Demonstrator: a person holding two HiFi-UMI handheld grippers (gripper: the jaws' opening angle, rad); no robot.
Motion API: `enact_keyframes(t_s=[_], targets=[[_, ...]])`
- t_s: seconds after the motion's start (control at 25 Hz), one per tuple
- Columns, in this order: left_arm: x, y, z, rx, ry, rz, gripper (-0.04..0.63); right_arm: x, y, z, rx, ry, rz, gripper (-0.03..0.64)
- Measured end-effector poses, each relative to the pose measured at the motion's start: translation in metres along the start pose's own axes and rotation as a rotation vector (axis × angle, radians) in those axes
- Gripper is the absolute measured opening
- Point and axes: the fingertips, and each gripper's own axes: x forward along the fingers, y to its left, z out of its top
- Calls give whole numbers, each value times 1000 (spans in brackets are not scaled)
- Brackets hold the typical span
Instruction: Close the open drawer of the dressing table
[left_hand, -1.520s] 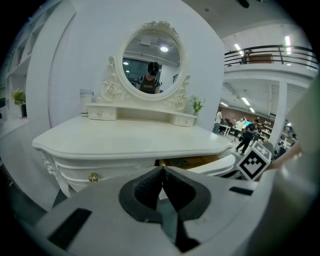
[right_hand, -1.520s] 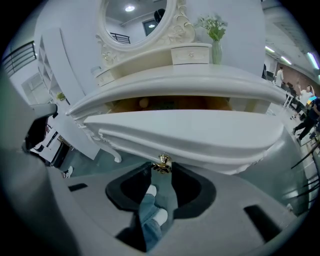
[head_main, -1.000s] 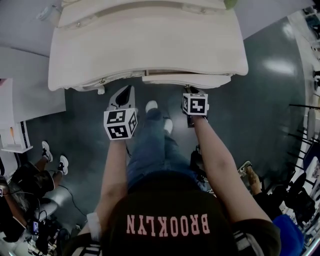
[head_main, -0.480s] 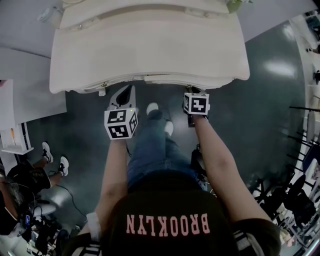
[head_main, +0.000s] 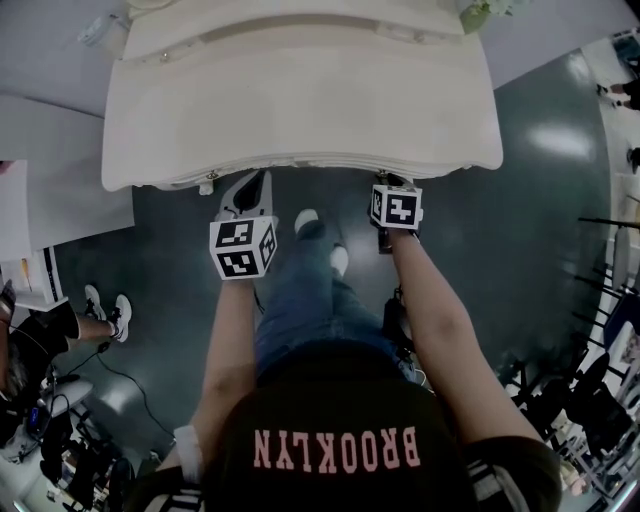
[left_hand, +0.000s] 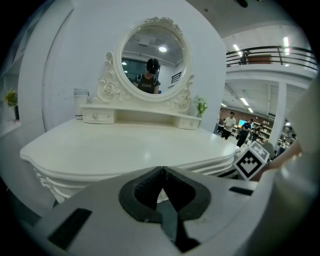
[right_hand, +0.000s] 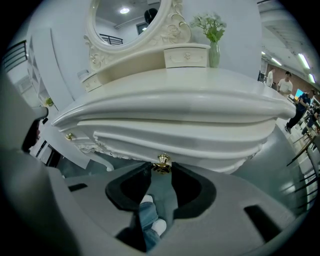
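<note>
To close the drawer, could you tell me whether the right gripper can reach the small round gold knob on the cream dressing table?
Probably yes: the small round gold knob sits between the right gripper's jaws, which seem closed on it.

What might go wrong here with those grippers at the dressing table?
The right gripper clasps only the small gold knob at its jaw tips, so it may slip off while pushing. The left gripper, shut and empty, sits close to the edge of the dressing table and might bump it.
</note>
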Motion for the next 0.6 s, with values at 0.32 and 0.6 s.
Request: enact_keyframes(t_s=[0.32,0.6], targets=[[3,9,2,-3,6,7,5,7,-1,12,5,0,-3,117],[5,12,-1,8,13,11,5,13,-3,21,-3,-5,-1,117]])
